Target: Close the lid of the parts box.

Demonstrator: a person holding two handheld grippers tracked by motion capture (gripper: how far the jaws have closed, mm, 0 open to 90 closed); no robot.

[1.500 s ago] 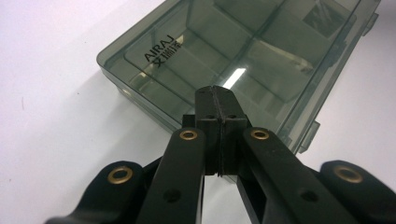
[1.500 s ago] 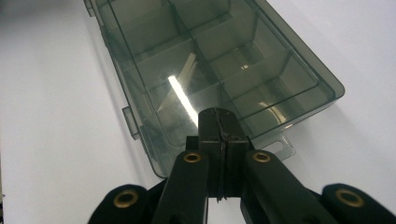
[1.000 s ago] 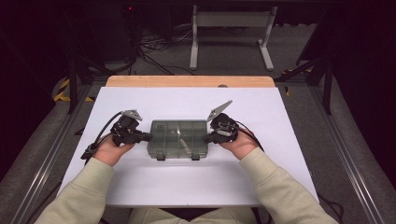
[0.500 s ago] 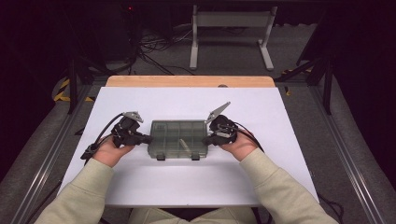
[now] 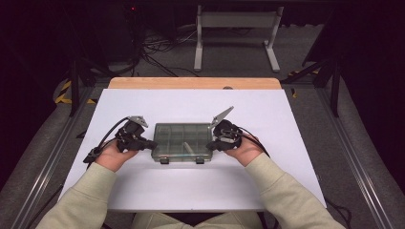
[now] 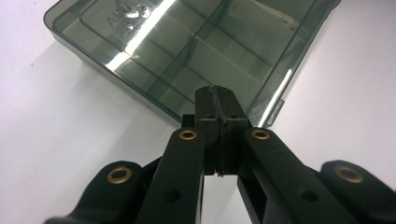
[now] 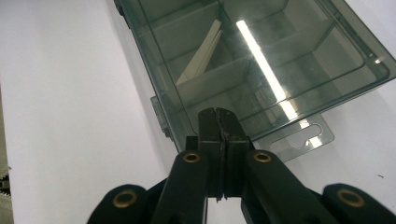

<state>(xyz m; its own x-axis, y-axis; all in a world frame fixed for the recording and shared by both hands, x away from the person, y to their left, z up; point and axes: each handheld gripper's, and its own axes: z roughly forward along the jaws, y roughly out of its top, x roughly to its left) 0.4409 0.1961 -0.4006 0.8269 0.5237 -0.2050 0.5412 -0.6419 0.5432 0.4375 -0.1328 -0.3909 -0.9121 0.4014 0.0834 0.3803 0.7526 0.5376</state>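
Note:
A smoky transparent compartment box (image 5: pixel 182 141) lies closed on the white table, with two latches on its near edge. My left gripper (image 5: pixel 152 143) is shut, its tips pressed against the box's left end (image 6: pixel 205 70). My right gripper (image 5: pixel 210 145) is shut too, its tips against the box's right end (image 7: pixel 261 70). In the right gripper view a pale flat strip (image 7: pixel 201 53) leans inside one compartment. Nothing is held between either pair of jaws.
The white table top (image 5: pixel 296 124) has a wooden strip (image 5: pixel 193 83) along its far edge. A metal frame stand (image 5: pixel 236 28) and cables lie on the dark floor beyond. The person's sleeved forearms come in from the bottom.
The right gripper has shifted slightly toward the box's right end. The box and the left gripper stay where they were.

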